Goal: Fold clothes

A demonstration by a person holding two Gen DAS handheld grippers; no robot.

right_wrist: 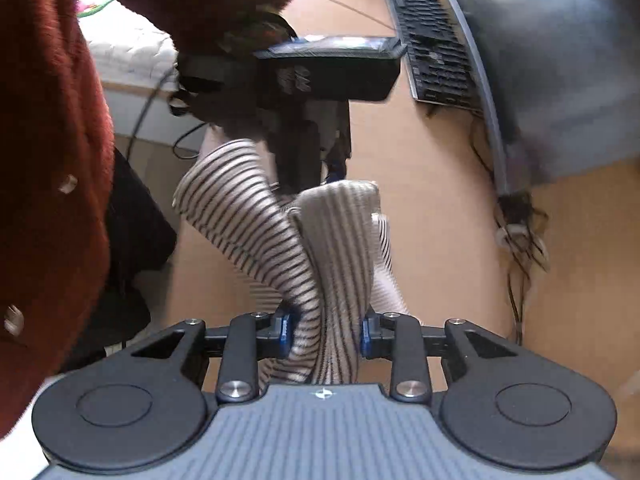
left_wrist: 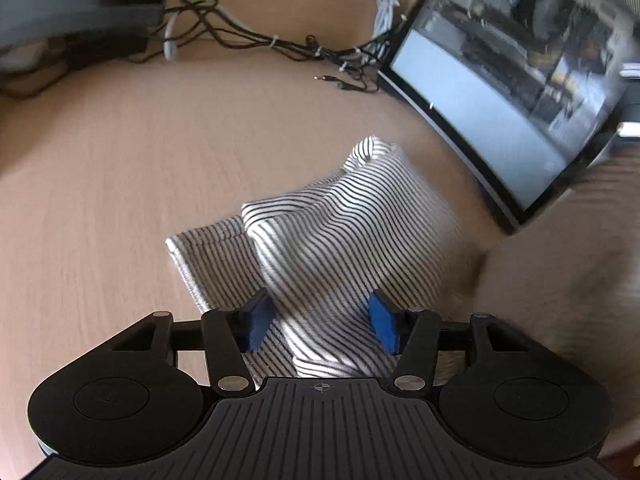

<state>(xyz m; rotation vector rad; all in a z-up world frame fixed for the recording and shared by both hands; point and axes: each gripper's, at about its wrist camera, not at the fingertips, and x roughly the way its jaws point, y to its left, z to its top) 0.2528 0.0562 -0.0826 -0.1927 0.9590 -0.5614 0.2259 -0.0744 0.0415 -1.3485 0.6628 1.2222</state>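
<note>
Left wrist view: striped garment [left_wrist: 344, 236], black-and-white knit, lying bunched on the wooden table [left_wrist: 100, 200] just ahead of the left gripper [left_wrist: 320, 322], its near folds running in between the jaws. The blue pads [left_wrist: 258, 320] stand apart with cloth between them; no pad visibly presses on it, so this gripper reads as unclamped. Handling, judged: light, limp, without stiffness; it will sag and drape from any held point, is neither fragile nor slippery, and is best taken at a hem or corner, such as the paler ribbed edge at left. A monitor [left_wrist: 520, 92] stands tilted beside the garment at right; tangled cables [left_wrist: 248, 40] lie well behind it. Motion blur smears the right edge, where a pale shape cannot be identified. Which part of the garment is sleeve, body or collar cannot be told. Right wrist view: the same striped garment [right_wrist: 304, 264], a gathered bundle of it rising between the jaws of the right gripper [right_wrist: 324, 332], whose pads close against it on both sides; clamped on the cloth. Beyond, the other gripper's body hangs over the far end of the cloth, its fingertips hidden behind folds. A red fuzzy sleeve [right_wrist: 52, 160] fills the left side; a keyboard [right_wrist: 436, 48] lies on the table beyond. The garment's lower part is cut off below the gripper body.
</note>
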